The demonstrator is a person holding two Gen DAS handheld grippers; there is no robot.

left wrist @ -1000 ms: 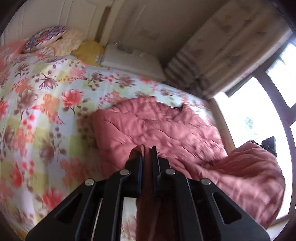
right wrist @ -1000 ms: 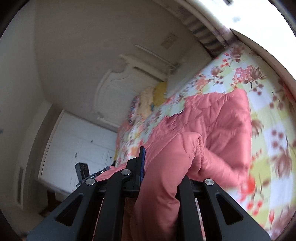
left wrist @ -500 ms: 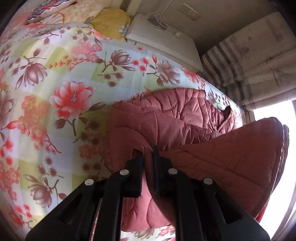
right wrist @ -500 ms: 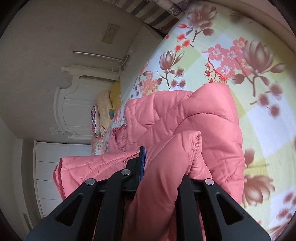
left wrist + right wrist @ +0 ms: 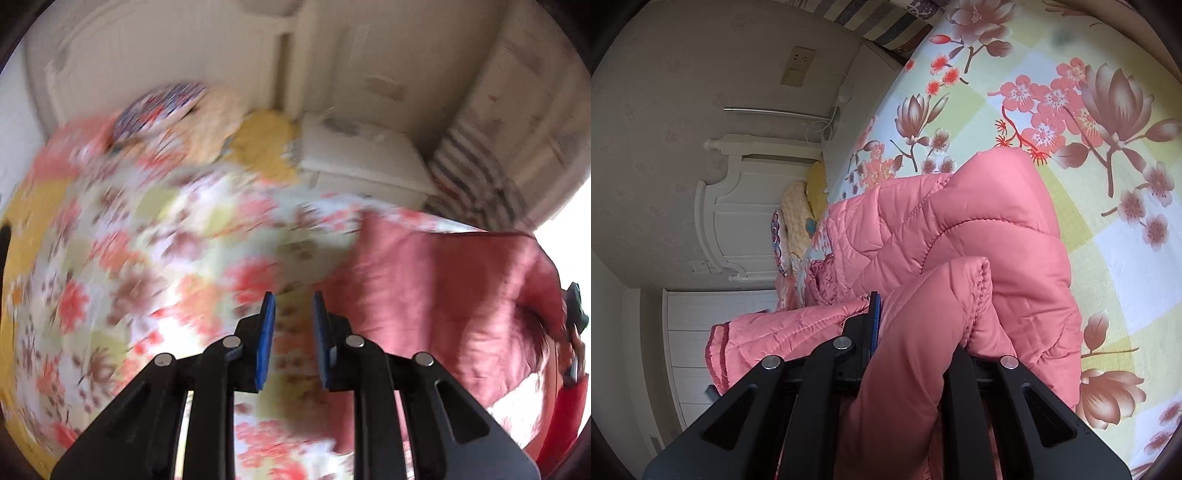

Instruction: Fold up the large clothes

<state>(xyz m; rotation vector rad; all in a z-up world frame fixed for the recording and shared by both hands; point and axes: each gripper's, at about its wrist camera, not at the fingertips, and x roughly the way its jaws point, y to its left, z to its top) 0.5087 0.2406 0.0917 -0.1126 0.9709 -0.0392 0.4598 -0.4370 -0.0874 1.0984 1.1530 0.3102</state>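
A pink quilted jacket (image 5: 979, 229) lies partly folded on the floral bedspread (image 5: 1089, 129). My right gripper (image 5: 912, 325) is shut on a thick fold of the jacket, which covers its right finger. In the blurred left wrist view the jacket (image 5: 443, 295) lies to the right. My left gripper (image 5: 290, 314) is open and empty above the bedspread (image 5: 147, 277), just left of the jacket's edge. The other gripper shows at the far right edge (image 5: 574, 310).
Pillows (image 5: 192, 122) lie at the head of the bed by a white headboard (image 5: 738, 206). A white bedside cabinet (image 5: 354, 155) and a striped curtain (image 5: 476, 177) stand behind. A white wardrobe (image 5: 687, 350) is beyond the bed.
My left gripper has let go of the jacket, opened and swung left and up, off the jacket. My right gripper still holds its fold, lower over the bed.
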